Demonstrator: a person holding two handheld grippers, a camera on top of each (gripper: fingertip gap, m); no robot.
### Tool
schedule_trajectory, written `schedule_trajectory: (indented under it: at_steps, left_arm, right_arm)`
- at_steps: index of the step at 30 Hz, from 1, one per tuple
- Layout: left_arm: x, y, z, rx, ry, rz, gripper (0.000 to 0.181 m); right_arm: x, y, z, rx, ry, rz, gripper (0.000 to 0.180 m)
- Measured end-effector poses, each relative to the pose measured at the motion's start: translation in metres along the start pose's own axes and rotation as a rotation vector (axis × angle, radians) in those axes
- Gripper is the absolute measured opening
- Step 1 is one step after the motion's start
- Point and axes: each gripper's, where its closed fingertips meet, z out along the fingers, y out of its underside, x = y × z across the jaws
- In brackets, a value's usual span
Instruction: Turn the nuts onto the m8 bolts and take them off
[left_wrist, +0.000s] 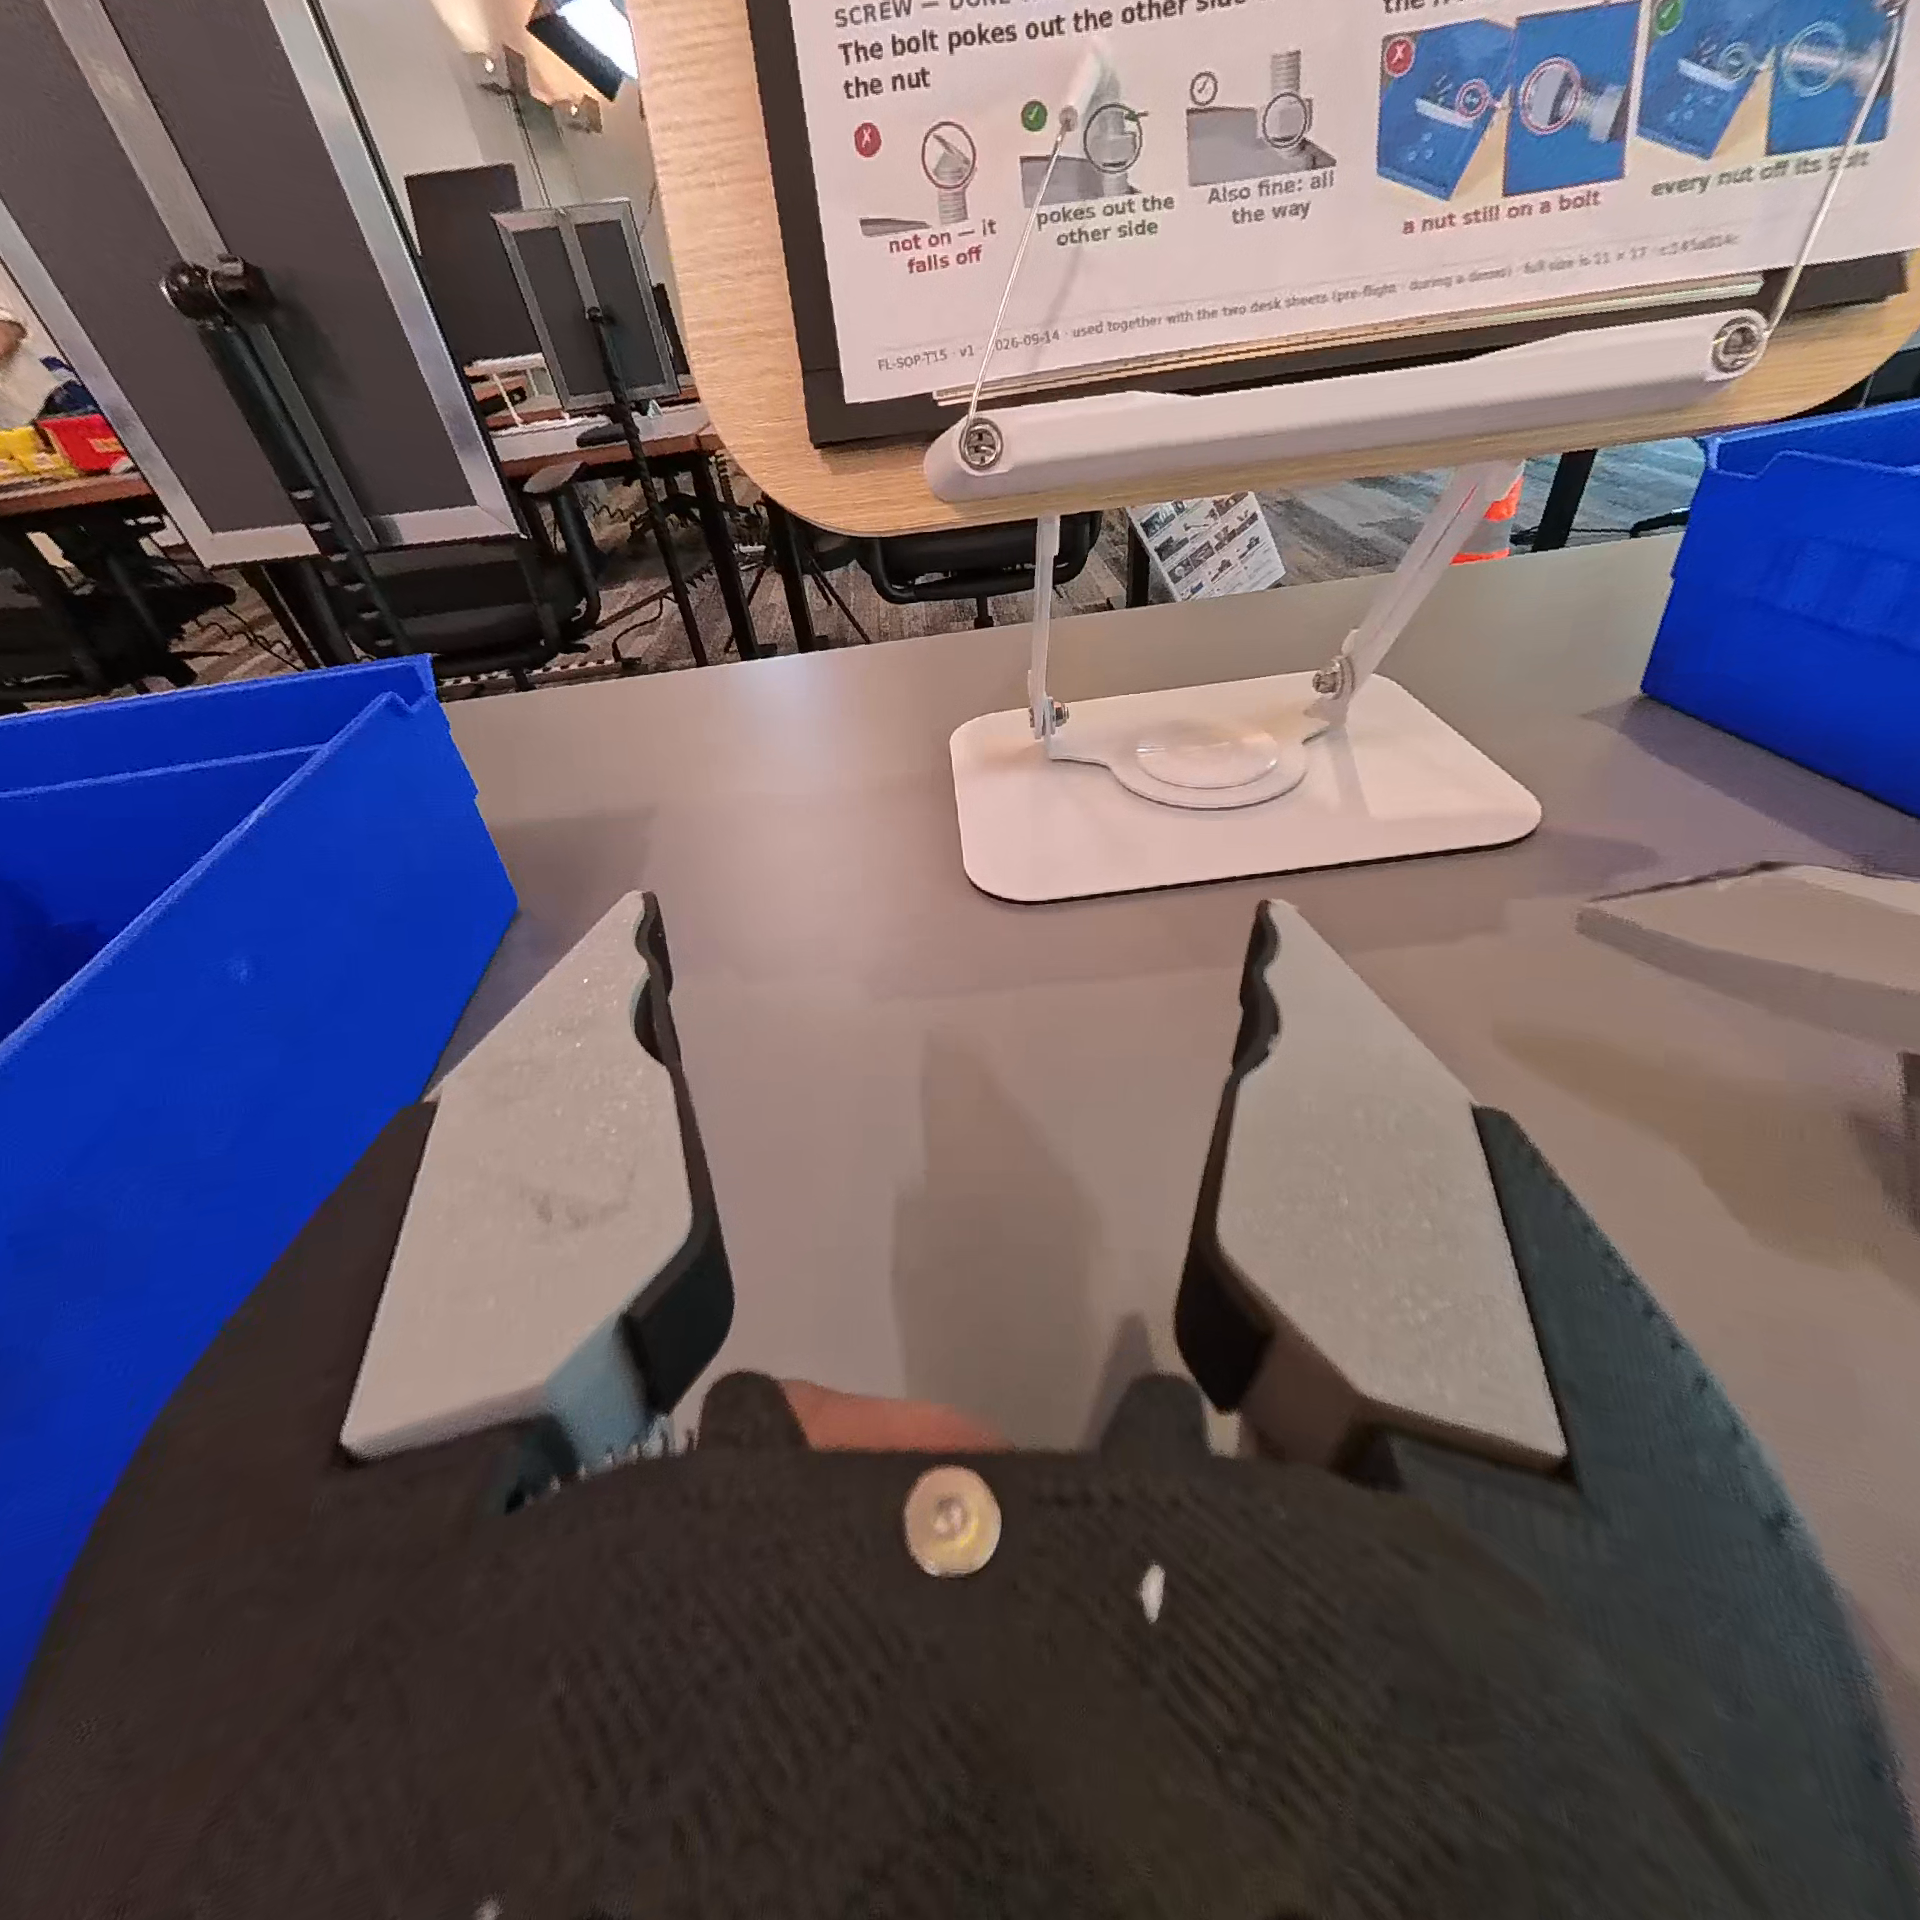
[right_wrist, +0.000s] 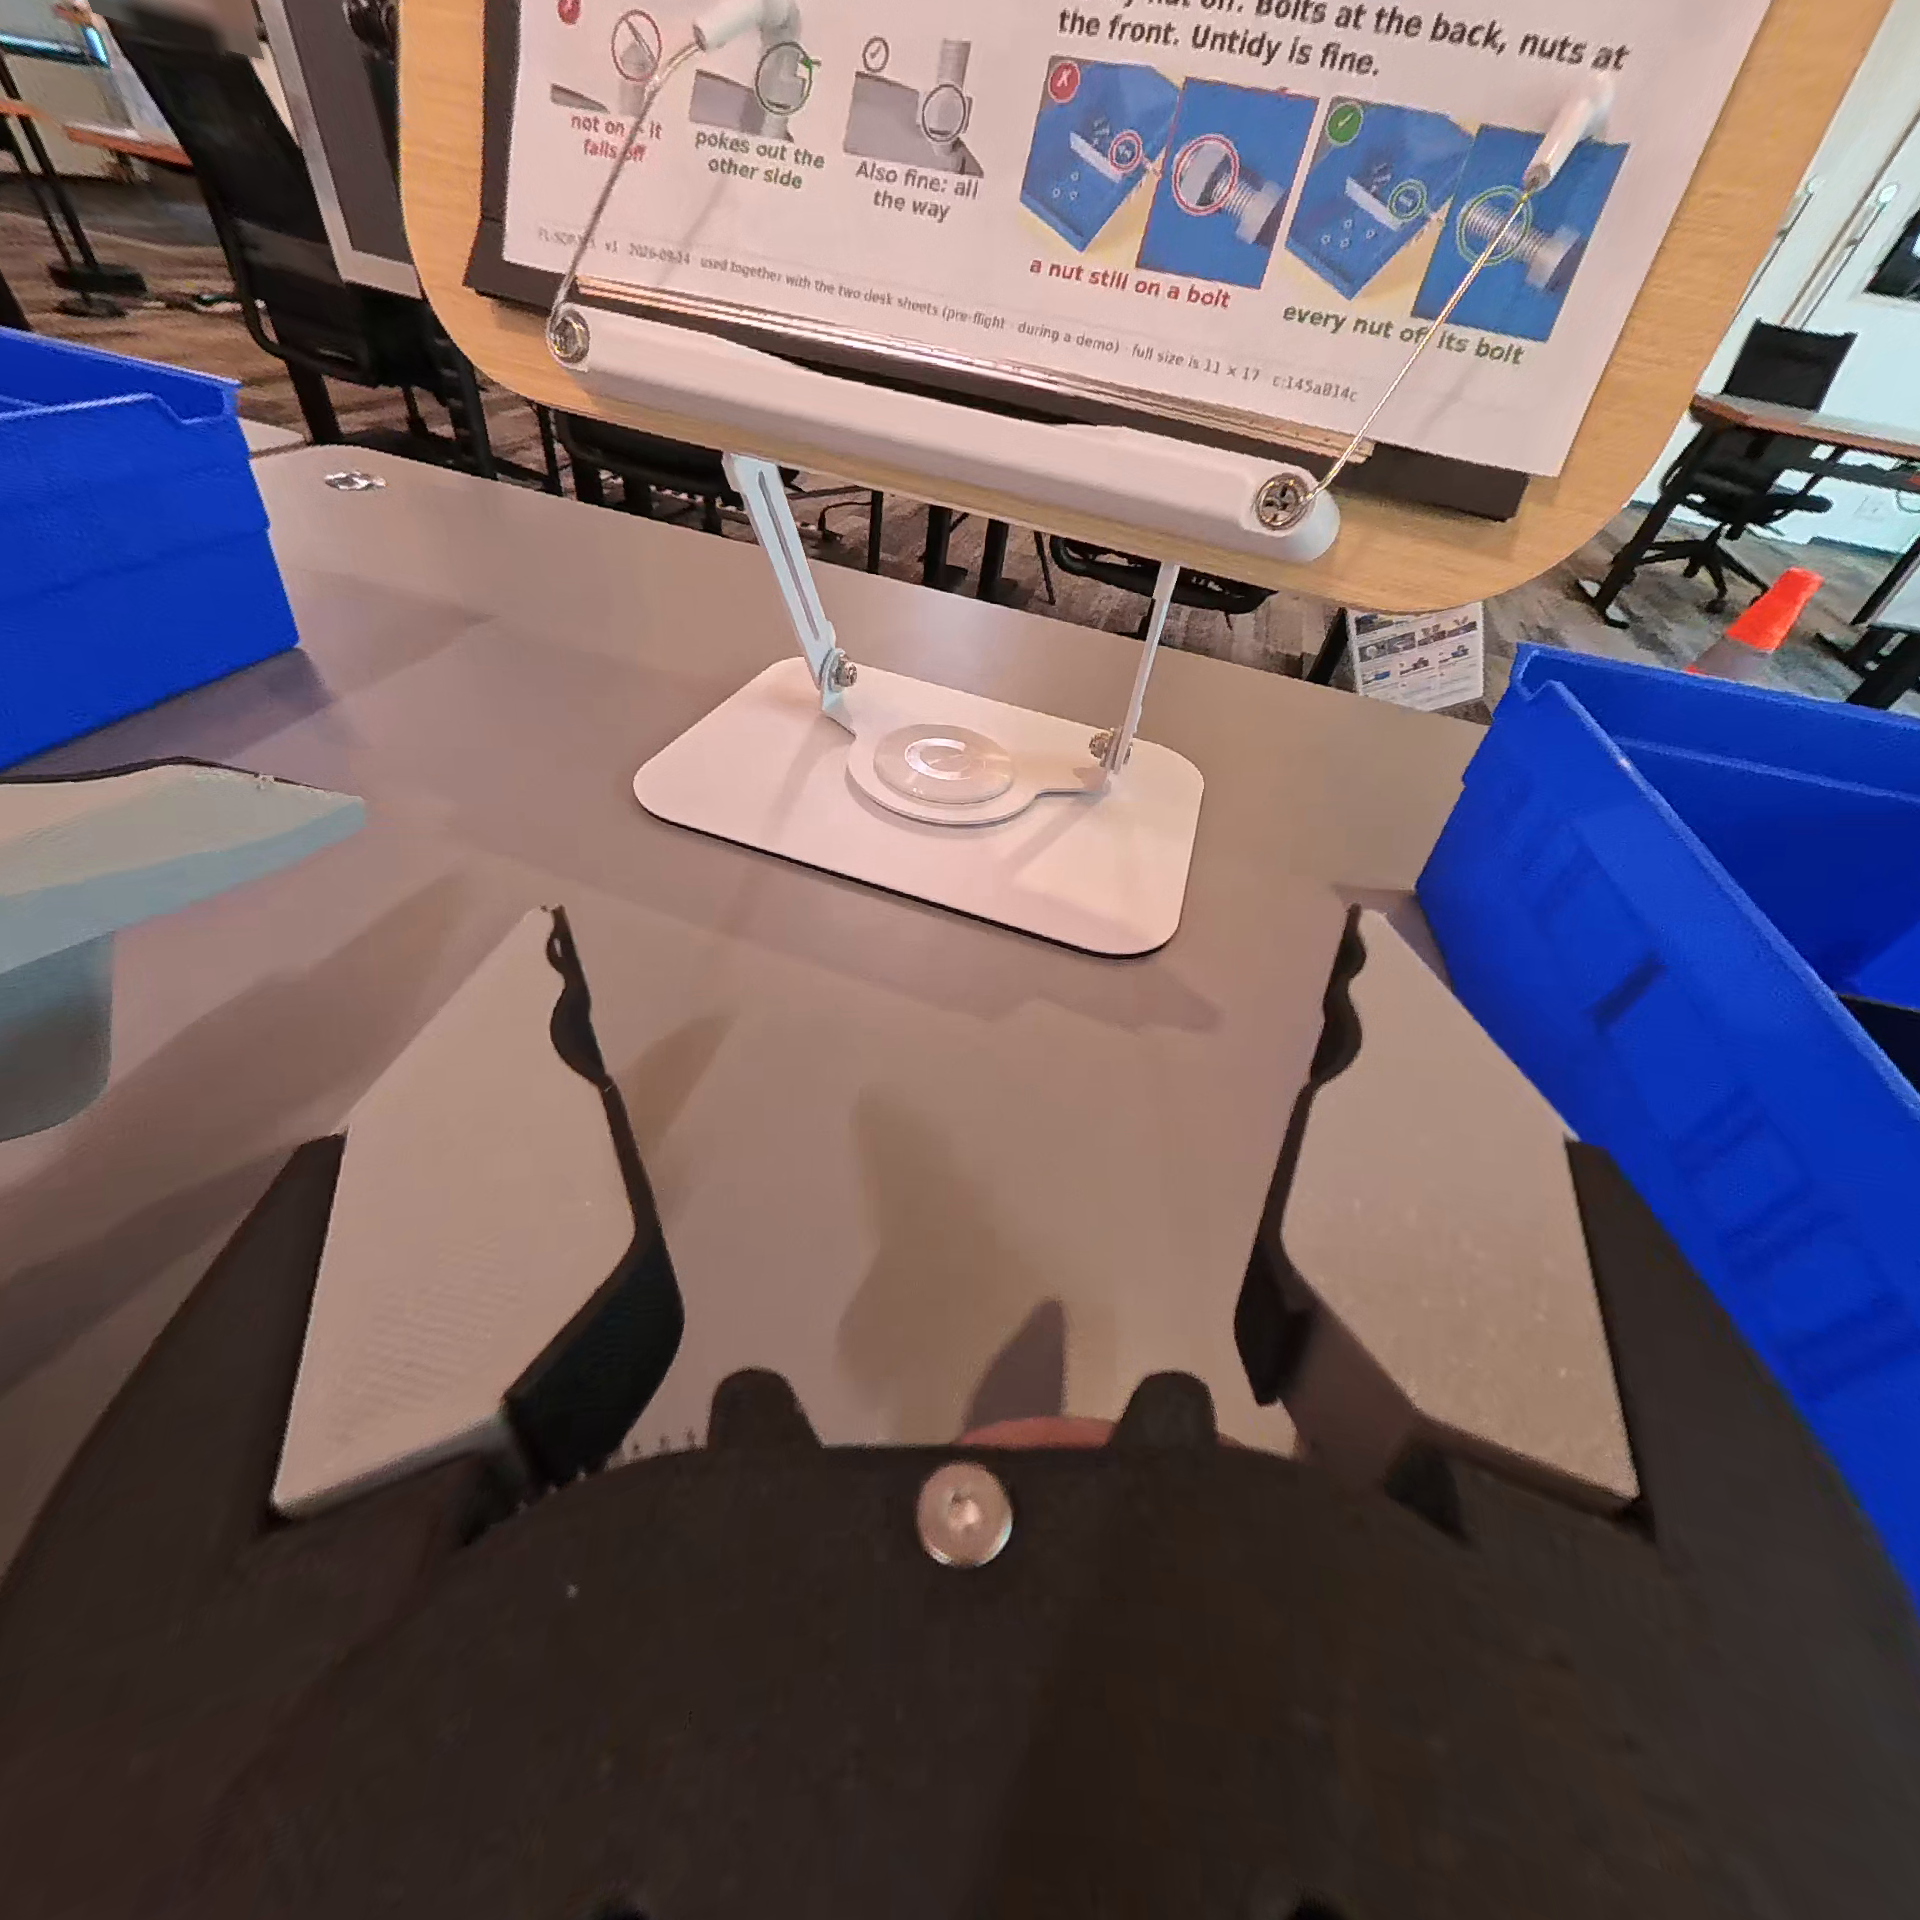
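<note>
Both the left hand-held gripper (left_wrist: 951, 935) and right hand-held gripper (right_wrist: 951, 940) hover spread and empty over the grey surface (left_wrist: 831, 748). No nuts or bolts show; groping blind in the blue plastic bins (left_wrist: 239, 935) risks fumbles.

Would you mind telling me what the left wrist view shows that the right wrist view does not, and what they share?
Only the left wrist view shows a red container on a far desk, and the inner walls of the left blue bin.

Only the right wrist view shows a small metal ring at the table's far edge, and the inside of the right blue bin.

Both show the white document stand on the grey table, an orange cone, and open, empty jaws on the left gripper and right gripper.
</note>
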Motion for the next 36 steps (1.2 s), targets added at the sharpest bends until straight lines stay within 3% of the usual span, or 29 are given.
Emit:
schedule_trajectory:
  at_steps: [36]
  left_arm:
    - [0.014, 0.021, 0.005, -0.109, 0.056, 0.022, 0.108]
  right_arm:
    - [-0.020, 0.013, 0.000, -0.092, -0.083, -0.002, 0.110]
